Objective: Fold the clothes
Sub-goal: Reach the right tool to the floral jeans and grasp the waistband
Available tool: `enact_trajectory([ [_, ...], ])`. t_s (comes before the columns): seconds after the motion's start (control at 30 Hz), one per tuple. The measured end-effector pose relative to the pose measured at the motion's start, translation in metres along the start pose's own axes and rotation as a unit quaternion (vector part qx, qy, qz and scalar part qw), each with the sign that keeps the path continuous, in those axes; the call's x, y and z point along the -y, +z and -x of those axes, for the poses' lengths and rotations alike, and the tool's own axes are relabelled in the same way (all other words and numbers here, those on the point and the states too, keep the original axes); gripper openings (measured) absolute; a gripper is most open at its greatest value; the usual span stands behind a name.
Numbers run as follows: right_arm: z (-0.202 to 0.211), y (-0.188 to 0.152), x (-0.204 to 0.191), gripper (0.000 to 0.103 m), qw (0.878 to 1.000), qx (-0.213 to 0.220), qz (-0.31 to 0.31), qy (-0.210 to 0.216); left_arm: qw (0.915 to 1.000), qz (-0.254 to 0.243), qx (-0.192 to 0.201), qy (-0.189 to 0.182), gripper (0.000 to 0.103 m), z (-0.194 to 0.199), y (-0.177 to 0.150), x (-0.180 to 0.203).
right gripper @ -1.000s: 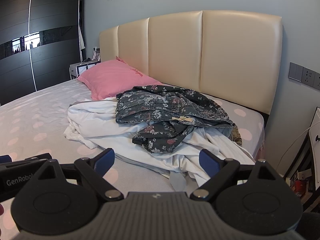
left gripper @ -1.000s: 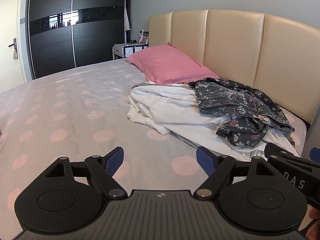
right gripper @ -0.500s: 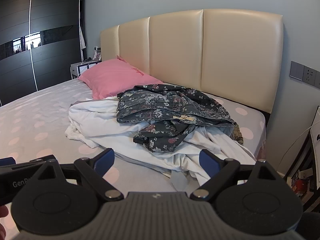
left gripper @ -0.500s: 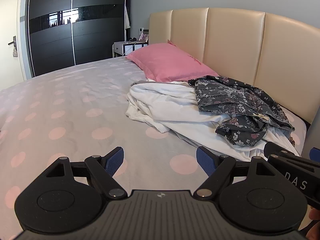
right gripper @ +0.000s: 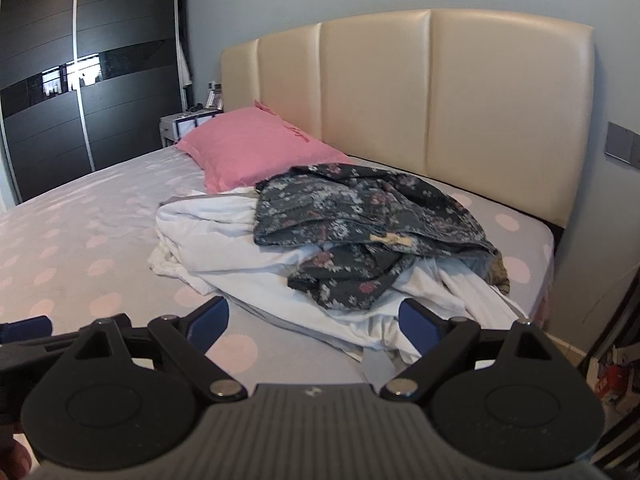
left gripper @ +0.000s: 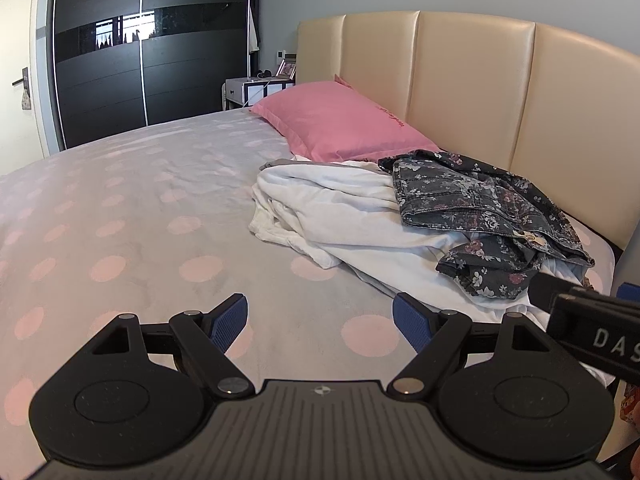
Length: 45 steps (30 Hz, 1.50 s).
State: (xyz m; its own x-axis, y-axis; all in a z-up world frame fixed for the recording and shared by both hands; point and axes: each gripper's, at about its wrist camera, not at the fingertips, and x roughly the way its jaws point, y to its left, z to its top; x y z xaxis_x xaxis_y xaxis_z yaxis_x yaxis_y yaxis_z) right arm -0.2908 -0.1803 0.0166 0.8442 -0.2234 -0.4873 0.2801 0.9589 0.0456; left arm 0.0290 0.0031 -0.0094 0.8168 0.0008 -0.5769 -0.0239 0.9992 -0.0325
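Left wrist view: left gripper (left gripper: 320, 318) spread wide, empty, above the dotted bed (left gripper: 132, 208); crumpled white garment (left gripper: 332, 216) lies ahead, floral garment (left gripper: 484, 216) atop it. Right wrist view: right gripper (right gripper: 314, 320) spread, empty, near the heap; best pinch one top edge only.

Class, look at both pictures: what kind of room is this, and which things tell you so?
Most likely a home bedroom: a bed with a padded headboard, a pink pillow, and a dark sliding wardrobe.
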Motion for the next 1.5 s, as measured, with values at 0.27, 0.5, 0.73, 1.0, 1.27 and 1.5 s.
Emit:
enact_trajectory([
  [0.27, -0.041, 0.030, -0.006, 0.093, 0.992, -0.016, 0.124, 0.034, 0.9999, 0.001, -0.009, 0.007, 0.080, -0.023, 0.012, -0.010],
  [0.5, -0.111, 0.039, -0.004, 0.088, 0.975, -0.026, 0.220, 0.011, 0.9993, -0.001, -0.036, 0.015, 0.080, -0.055, 0.014, -0.019],
  [0.73, -0.201, 0.034, 0.003, 0.079, 0.947, -0.012, 0.320, -0.023, 0.9978, 0.002, -0.062, 0.024, 0.080, -0.083, 0.009, -0.035],
  [1.0, -0.247, 0.041, 0.008, 0.067, 0.939, -0.005, 0.344, -0.018, 0.9956, 0.015, -0.084, 0.039, 0.080, -0.099, 0.000, -0.062],
  [1.27, -0.249, 0.070, 0.021, 0.037, 0.964, -0.018, 0.261, 0.044, 0.9950, 0.034, -0.083, 0.045, 0.080, -0.097, -0.001, -0.083],
  [1.5, -0.210, 0.081, 0.003, 0.014, 0.960, -0.002, 0.266, 0.085, 0.9946, 0.038, -0.067, 0.069, 0.080, -0.057, -0.008, -0.105],
])
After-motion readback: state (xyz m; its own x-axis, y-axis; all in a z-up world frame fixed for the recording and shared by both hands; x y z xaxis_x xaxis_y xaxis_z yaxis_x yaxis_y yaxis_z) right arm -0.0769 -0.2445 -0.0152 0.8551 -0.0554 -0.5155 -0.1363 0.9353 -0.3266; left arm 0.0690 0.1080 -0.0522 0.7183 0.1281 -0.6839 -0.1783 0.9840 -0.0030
